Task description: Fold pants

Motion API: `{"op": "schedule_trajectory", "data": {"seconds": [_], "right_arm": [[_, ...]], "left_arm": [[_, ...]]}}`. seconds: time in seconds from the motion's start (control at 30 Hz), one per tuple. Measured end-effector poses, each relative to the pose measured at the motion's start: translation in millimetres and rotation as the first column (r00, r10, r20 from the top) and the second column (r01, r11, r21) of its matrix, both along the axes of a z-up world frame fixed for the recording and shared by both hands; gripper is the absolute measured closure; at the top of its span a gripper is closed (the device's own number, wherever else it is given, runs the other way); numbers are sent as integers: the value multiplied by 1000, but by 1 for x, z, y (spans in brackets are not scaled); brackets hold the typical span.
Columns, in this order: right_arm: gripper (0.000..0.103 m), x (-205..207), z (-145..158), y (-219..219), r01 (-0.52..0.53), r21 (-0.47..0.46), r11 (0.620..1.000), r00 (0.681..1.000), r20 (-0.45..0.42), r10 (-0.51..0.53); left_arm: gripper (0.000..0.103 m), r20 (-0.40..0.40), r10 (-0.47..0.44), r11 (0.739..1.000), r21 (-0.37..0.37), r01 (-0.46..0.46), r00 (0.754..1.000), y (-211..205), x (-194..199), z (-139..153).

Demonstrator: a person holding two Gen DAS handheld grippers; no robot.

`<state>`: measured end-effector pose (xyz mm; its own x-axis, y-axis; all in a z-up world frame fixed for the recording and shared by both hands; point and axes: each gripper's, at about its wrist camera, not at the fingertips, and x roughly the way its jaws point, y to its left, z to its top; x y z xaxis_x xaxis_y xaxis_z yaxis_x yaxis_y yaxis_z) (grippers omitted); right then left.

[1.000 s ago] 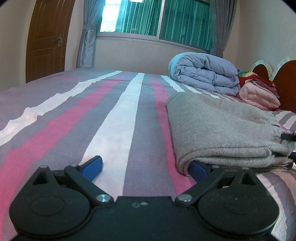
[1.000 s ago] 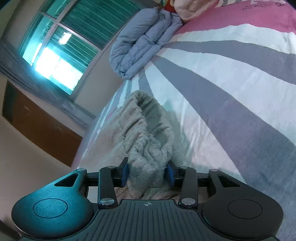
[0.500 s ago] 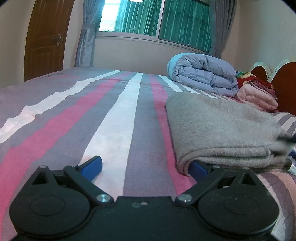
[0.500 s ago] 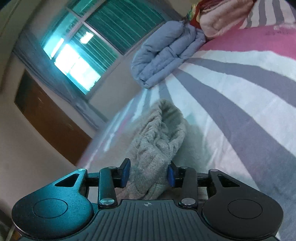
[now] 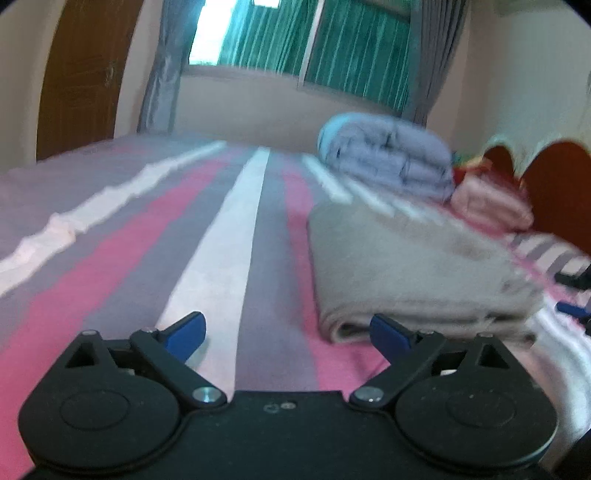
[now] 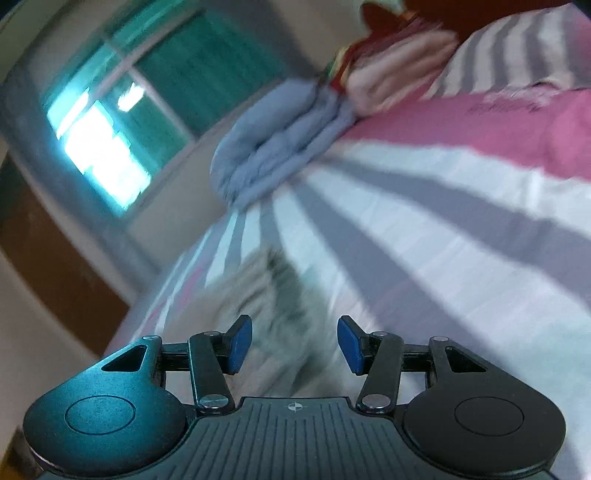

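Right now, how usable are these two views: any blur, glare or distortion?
Left wrist view: mild motion blur on the folded pants and duvet, window blown out, fisheye bending the door. Right wrist view: heavy smear across pants and bedsheet, horizon tilted; only the right tool is sharp.

The bed (image 5: pixel 229 236), covered in a sheet striped pink, grey and white, is carrying everything in view. The pants (image 5: pixel 406 266), grey and folded into a flat stack, are lying directly on it at the right of the left wrist view. A folded blue-grey quilt (image 5: pixel 388 158) is resting farther back, with folded pink cloth (image 5: pixel 487 206) lying just beside it near the headboard (image 5: pixel 561 192).
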<state>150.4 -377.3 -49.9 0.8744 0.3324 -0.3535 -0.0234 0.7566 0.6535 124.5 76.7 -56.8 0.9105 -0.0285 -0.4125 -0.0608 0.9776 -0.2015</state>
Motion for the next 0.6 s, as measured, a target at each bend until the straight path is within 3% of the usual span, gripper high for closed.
{"op": "schedule_trajectory", "data": {"seconds": [0.13, 0.33, 0.4, 0.47, 0.5, 0.57, 0.6], "right_arm": [[52, -1, 18, 8, -57, -79, 995, 993, 94, 64], [52, 28, 29, 61, -207, -257, 944, 956, 150, 250], [52, 38, 20, 82, -227, -357, 906, 955, 103, 279], [50, 60, -1, 96, -228, -455, 860, 972, -51, 231], [49, 67, -10, 91, -245, -423, 872, 969, -94, 227], [49, 67, -12, 75, -247, -328, 912, 969, -64, 239], [49, 62, -8, 72, -239, -325, 915, 969, -26, 244]], "left_arm": [[11, 36, 11, 999, 42, -13, 999, 3, 15, 15], [11, -42, -24, 999, 35, 25, 999, 4, 78, 10], [10, -139, -56, 997, 44, 63, 989, 0, 98, -4], [10, -170, -70, 997, 13, 73, 983, 4, 106, -13], [12, -157, -63, 998, 1, 64, 986, 7, 105, -11], [13, -125, -44, 999, -3, 44, 991, 11, 104, -5], [13, -96, -40, 999, -4, 40, 995, 12, 105, -1]]}}
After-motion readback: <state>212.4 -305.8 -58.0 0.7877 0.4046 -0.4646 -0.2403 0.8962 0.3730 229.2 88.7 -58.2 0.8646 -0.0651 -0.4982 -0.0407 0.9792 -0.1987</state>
